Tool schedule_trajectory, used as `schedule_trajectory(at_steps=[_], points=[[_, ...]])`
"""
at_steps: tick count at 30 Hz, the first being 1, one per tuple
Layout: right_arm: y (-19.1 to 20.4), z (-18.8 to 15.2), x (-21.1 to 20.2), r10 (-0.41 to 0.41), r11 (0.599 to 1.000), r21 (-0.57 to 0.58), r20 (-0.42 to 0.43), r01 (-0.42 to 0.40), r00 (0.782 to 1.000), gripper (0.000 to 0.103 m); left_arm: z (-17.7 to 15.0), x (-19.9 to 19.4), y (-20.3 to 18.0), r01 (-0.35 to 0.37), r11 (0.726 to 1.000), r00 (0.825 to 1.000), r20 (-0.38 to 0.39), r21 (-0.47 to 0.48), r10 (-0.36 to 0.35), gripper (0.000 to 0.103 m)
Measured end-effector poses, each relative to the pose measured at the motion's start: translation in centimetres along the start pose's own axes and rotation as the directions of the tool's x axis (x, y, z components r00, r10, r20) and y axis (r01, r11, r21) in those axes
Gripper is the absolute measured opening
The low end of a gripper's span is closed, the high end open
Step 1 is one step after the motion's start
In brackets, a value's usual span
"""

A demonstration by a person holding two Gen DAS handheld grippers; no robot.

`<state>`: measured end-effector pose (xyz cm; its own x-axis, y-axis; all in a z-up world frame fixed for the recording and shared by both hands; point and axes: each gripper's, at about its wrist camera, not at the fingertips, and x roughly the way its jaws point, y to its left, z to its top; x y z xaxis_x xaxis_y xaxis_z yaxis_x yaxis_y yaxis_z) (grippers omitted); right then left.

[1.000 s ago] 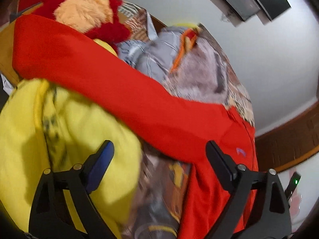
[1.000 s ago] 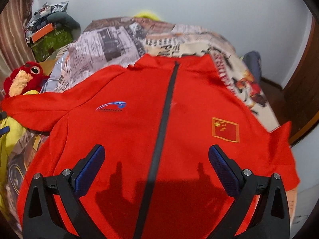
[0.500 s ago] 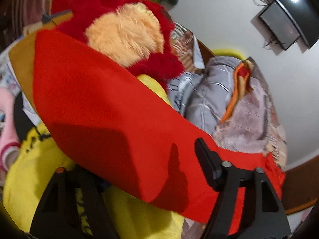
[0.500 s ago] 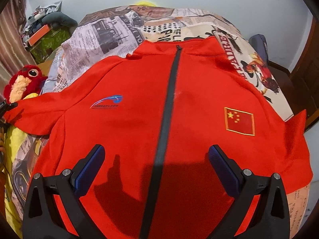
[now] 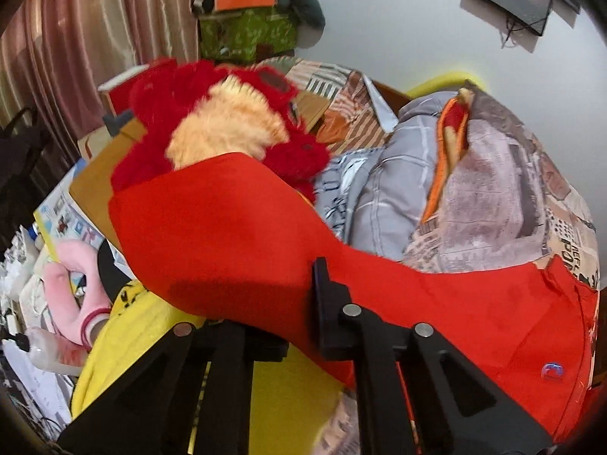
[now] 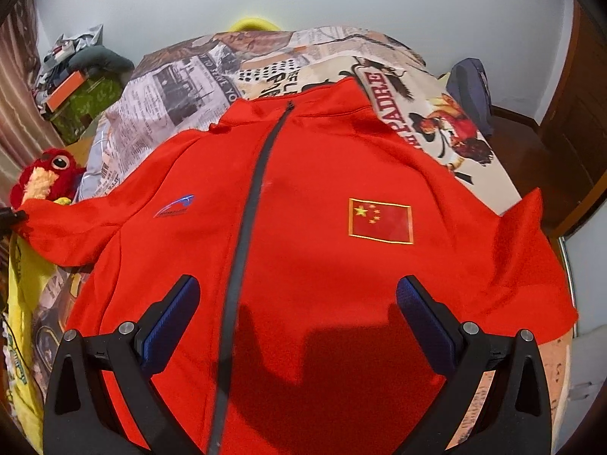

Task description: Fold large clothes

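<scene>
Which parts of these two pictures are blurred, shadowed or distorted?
Left wrist view: the red fabric sleeve and the red and orange plush toy look soft with blur, and a dark shadow lies on the sleeve. Right wrist view: sharp; the open right claw throws a shadow on the red zip jacket; fisheye bends the walls.

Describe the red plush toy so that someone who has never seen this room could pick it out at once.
Start at the bed with the newspaper-print cover, where the red jacket lies spread front up. Follow the sleeve that the left gripper is closing on, out to the bed's edge. The plush toy sits there: shaggy red fur, pale orange front, bulging eyes, unlike the smooth yellow garment beside it.
</scene>
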<state>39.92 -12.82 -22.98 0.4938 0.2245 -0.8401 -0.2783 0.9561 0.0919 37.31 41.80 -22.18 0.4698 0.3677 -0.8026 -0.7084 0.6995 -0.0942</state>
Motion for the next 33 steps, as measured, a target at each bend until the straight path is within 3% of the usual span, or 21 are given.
schedule_trajectory(at_steps=[1, 7, 10, 14, 19, 23, 28, 31, 33], points=[[-0.2, -0.1, -0.3, 0.002, 1.0, 0.002, 0.004, -0.002, 1.0, 0.103, 0.1, -0.8, -0.6, 0.01, 1.0, 1.0, 0.012, 0.011, -0.01, 0.002], [-1.7, -0.5, -1.6, 0.008, 1.0, -0.003, 0.03, -0.008, 1.0, 0.103, 0.3, -6.8, -7.8, 0.076, 0.982, 0.986, 0.136, 0.173, -0.1, 0.002], [-2.6, -0.6, -2.3, 0.017, 1.0, 0.002, 0.045, -0.017, 0.999, 0.103, -0.2, -9.7, -12.4, 0.114, 0.958, 0.969, 0.185, 0.264, -0.167, 0.002], [-4.0, -0.9, -3.1, 0.031, 0.999, 0.016, 0.062, -0.032, 0.998, 0.103, -1.6, -12.1, -18.4, 0.202, 0.912, 0.945, 0.174, 0.356, -0.277, 0.002], [-6.1, -1.1, -3.8, 0.029, 0.999, 0.031, 0.078, -0.032, 0.997, 0.103, -5.8, -13.1, -26.3, 0.299, 0.828, 0.915, 0.105, 0.476, -0.39, 0.002], [-7.8, -1.6, -3.7, 0.014, 0.998, 0.058, 0.076, -0.019, 0.997, 0.103, -10.5, -12.4, -32.0, 0.375, 0.742, 0.896, -0.014, 0.555, -0.443, 0.002], [-9.5, -2.5, -3.6, 0.016, 0.996, 0.091, 0.053, -0.021, 0.998, 0.103, -17.3, -10.3, -36.9, 0.416, 0.634, 0.896, -0.174, 0.651, -0.408, 0.002], [-9.9, -3.0, -3.7, 0.005, 0.996, 0.091, 0.042, -0.009, 0.999, 0.103, -20.8, -9.0, -37.7, 0.44, 0.594, 0.893, -0.256, 0.673, -0.371, 0.003], [-9.9, -3.2, -3.9, -0.002, 0.996, 0.086, 0.036, -0.001, 0.999, 0.103, -22.7, -8.7, -37.9, 0.449, 0.567, 0.891, -0.297, 0.691, -0.344, 0.011]])
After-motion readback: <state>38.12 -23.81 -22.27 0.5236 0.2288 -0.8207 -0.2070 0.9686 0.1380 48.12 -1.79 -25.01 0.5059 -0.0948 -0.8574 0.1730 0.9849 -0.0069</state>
